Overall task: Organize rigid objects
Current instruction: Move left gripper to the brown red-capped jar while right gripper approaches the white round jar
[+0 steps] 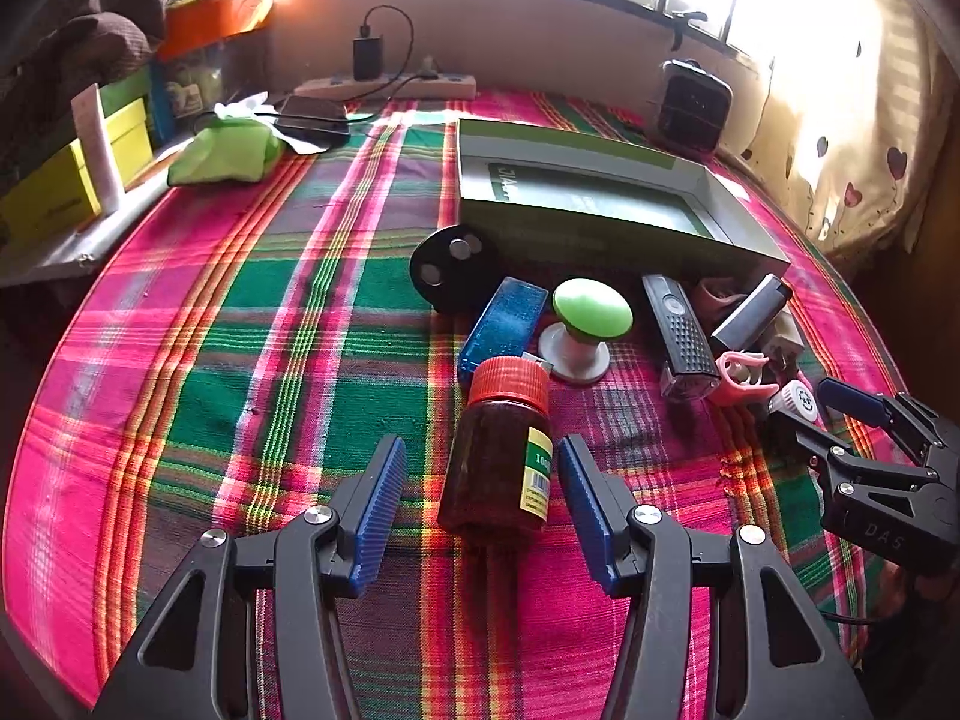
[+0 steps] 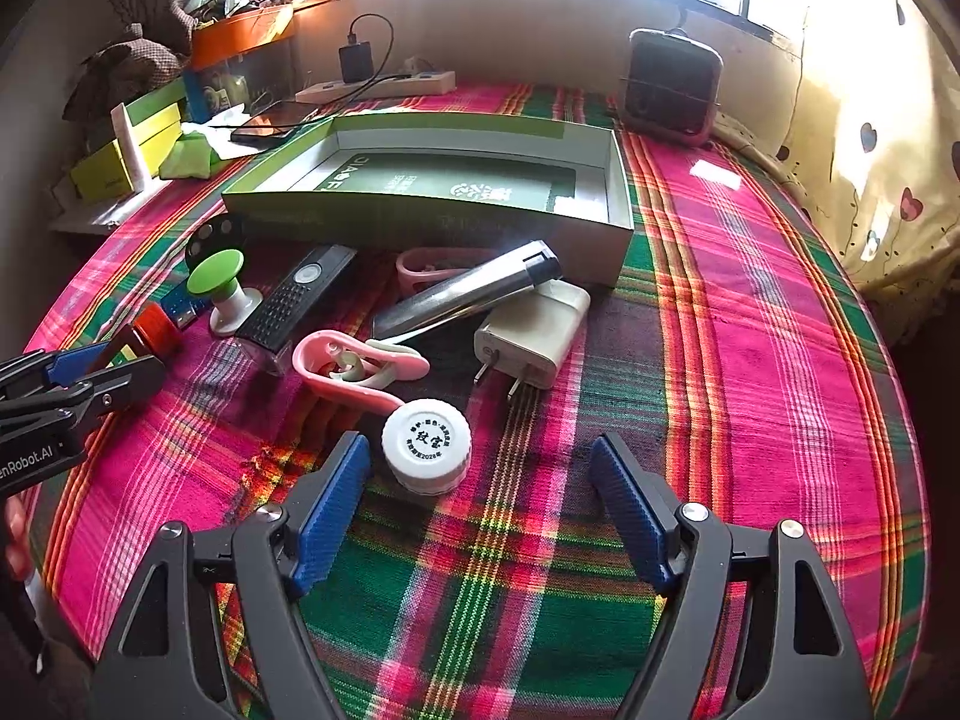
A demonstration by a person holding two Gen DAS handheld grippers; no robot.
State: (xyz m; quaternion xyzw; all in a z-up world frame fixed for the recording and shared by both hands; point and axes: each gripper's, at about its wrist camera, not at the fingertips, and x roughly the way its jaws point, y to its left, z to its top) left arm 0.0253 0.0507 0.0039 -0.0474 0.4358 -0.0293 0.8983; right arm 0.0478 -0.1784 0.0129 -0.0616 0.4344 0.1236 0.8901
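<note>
Both grippers are alike: the left gripper (image 1: 480,498) and the right gripper (image 2: 480,498) have matte black angular arms with triangular cut-outs, silver round screws at the pivots, and ribbed blue pads (image 1: 377,513). White lettering marks each body: "DAS" on the right, "enRobot.AI" on the left.

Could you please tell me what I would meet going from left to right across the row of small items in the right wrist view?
Orange-capped brown bottle → green-topped knob → black remote → pink clip → white bottle cap → white charger plug.
</note>
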